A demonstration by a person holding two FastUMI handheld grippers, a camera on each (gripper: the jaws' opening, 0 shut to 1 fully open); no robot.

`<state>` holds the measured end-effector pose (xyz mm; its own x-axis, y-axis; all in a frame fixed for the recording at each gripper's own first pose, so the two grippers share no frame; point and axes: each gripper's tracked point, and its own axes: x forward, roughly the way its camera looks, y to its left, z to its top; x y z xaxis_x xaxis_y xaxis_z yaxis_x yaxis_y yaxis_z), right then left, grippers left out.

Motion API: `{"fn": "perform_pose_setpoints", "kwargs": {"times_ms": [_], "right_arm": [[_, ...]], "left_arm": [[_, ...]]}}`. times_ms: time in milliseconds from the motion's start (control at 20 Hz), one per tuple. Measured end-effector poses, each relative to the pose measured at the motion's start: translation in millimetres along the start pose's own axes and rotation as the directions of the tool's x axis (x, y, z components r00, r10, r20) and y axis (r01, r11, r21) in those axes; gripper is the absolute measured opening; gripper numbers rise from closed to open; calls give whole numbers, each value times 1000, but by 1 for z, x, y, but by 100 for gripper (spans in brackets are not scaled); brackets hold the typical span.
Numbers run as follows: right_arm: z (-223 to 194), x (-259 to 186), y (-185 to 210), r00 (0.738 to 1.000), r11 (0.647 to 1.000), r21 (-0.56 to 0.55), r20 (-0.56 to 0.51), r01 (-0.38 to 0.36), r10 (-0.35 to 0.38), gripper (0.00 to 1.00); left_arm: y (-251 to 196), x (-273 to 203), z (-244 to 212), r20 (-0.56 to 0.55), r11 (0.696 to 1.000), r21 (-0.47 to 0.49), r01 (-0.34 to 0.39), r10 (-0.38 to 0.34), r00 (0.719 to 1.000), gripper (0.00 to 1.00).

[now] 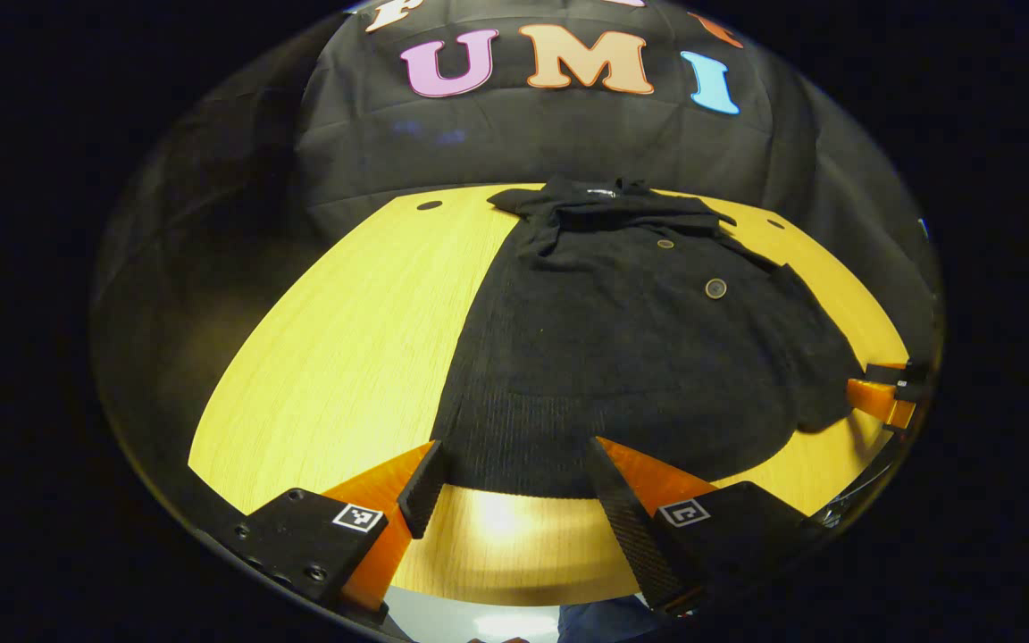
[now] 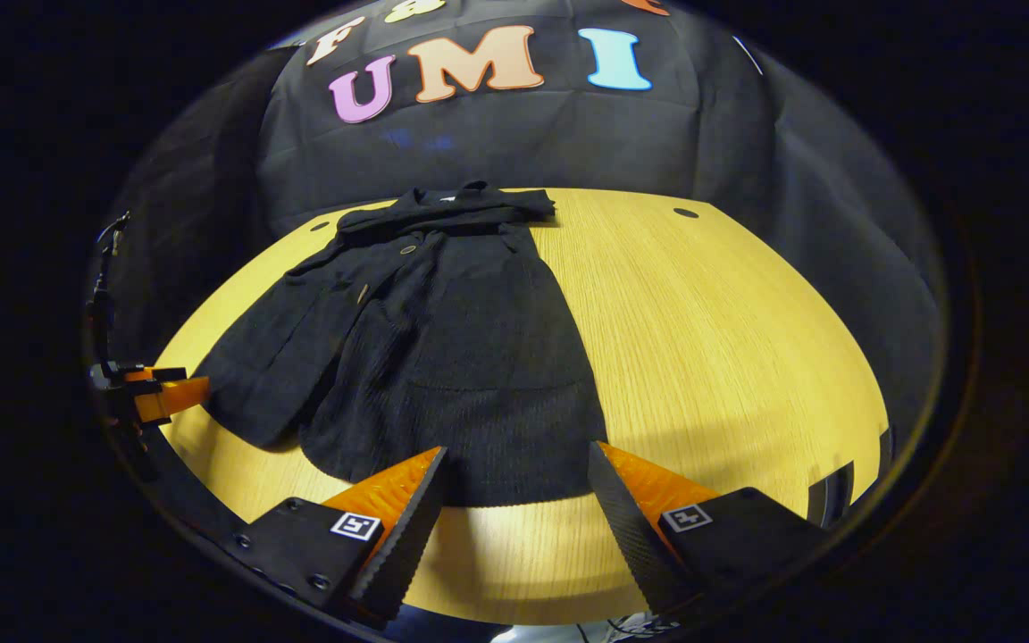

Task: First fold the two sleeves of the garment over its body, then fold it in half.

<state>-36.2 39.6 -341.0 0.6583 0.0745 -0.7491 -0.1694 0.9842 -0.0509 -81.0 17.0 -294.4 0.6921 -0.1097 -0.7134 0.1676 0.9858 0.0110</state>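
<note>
A black knitted cardigan with round buttons (image 1: pixel 622 357) lies flat on the yellow wooden tabletop (image 1: pixel 363 339), collar toward the far edge, hem at the near edge, long axis running away from both tools. The left tool (image 1: pixel 514 487) and right tool (image 2: pixel 514 487) hover open and empty just over the hem. One sleeve (image 2: pixel 273 357) seems still spread outward, nearer the left tool.

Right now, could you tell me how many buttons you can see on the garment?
2: one larger button mid-chest and one smaller button nearer the collar; folds may hide others.
</note>
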Motion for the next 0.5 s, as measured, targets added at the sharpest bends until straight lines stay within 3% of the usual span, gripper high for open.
{"fn": "perform_pose_setpoints", "kwargs": {"times_ms": [50,100,200,250,350,450,500], "right_arm": [[2,2,0,1000,1000,0,3,4,-4,93],[1,2,-1,1000,1000,10,5,4,-4,98],[1,1,1,1000,1000,21,13,3,-3,98],[0,3,1,1000,1000,22,17,0,-1,98],[0,2,7,1000,1000,21,19,-7,7,94],[0,3,15,1000,1000,12,18,-12,12,77],[1,3,21,1000,1000,10,14,-23,22,70]], "left_arm": [[1,0,1,11,1000,0,2,-2,1000,96],[1,2,2,14,1000,3,3,-3,1000,96],[1,0,0,16,1000,2,7,-7,1000,95],[1,0,-1,17,1000,-6,8,-8,1000,89],[-2,0,1,34,999,-29,17,-16,999,97],[-6,0,-1,49,999,6,43,-43,998,92],[-11,-1,-2,43,998,20,52,-53,998,83]]}}
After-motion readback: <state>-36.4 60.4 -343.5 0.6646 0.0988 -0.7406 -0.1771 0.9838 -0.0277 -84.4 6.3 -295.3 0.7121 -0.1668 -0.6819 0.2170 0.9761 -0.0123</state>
